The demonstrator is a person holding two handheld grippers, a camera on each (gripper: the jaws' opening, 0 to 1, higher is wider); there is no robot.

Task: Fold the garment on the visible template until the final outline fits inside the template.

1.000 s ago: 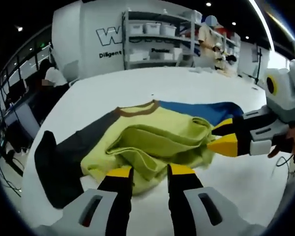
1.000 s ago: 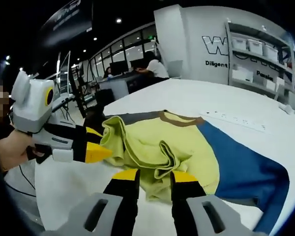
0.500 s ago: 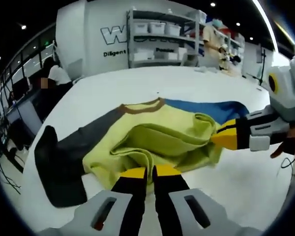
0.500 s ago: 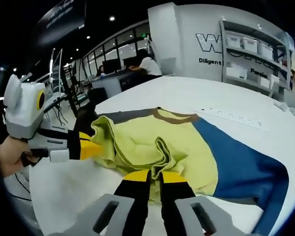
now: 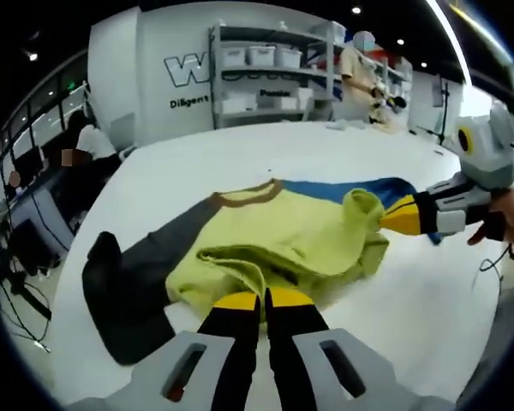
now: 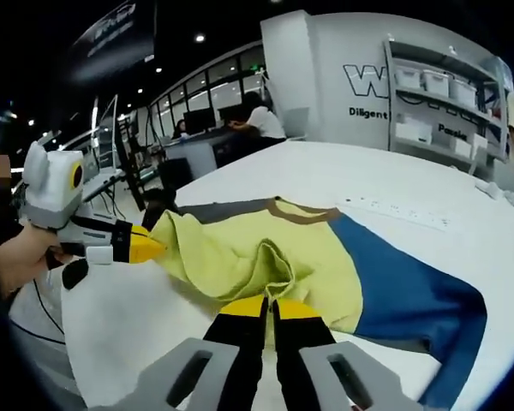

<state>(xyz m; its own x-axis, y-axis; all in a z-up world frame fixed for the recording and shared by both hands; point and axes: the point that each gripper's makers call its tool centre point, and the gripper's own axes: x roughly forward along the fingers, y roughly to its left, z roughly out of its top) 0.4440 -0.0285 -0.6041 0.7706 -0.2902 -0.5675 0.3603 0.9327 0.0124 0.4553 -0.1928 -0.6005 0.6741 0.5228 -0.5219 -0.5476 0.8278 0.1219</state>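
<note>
Garment [image 5: 274, 244] lies bunched on the white table [image 5: 240, 154], its yellow-green body gathered into loose ridges, with a dark sleeve [image 5: 124, 287] trailing to one side of that body and a blue sleeve [image 6: 411, 295] to the other. We cannot make out any template outline on the table.

Both tools pinch the yellow-green hem. Our left gripper [image 5: 250, 301] has its jaws pressed together on a fold at the near edge of the garment, and our right gripper [image 6: 270, 308] is likewise clamped on cloth at the hem's other corner.

We judge the main risk to be a lopsided fold: each jaw seems to hold several bunched layers, so lifting could drag a wad across the collar [image 5: 244, 193] rather than a clean edge. A thin bite could also slip free mid-carry and drop one corner. Pulling the hem too far might push the sleeves beyond the garment's intended outline.

Both tools sit low and level, just above the table, pointing toward the collar, with a hand [image 6: 17, 261] behind the left one.
</note>
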